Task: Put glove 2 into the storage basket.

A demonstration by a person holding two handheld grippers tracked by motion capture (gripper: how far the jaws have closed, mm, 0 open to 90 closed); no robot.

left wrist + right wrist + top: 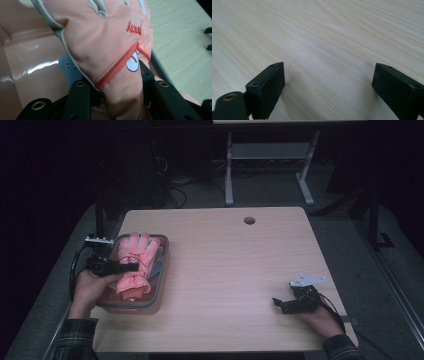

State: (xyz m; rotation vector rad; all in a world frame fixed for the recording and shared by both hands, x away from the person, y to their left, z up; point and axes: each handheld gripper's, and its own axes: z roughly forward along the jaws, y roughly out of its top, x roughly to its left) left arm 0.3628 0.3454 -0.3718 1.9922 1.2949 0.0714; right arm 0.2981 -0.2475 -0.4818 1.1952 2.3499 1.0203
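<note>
A pink padded glove (136, 262) with red trim lies lengthwise in a pinkish tray (159, 287) with a grey rim at the table's left edge, its fingers pointing away from me. My left gripper (131, 266) comes in from the left and is shut on the glove's wrist. In the left gripper view the black jaws squeeze the glove (105, 42) just below its red seam, and my left gripper (116, 85) hangs over the glossy tray wall (30, 65). My right gripper (278, 304) rests low at the table's right front, open, with bare wood between its jaws (328, 77).
A pale blue object (67, 65) lies under the glove inside the tray. The wooden table (235, 265) has a round cable hole (249, 220) near its far edge. Desk legs and cables stand on the dark floor beyond.
</note>
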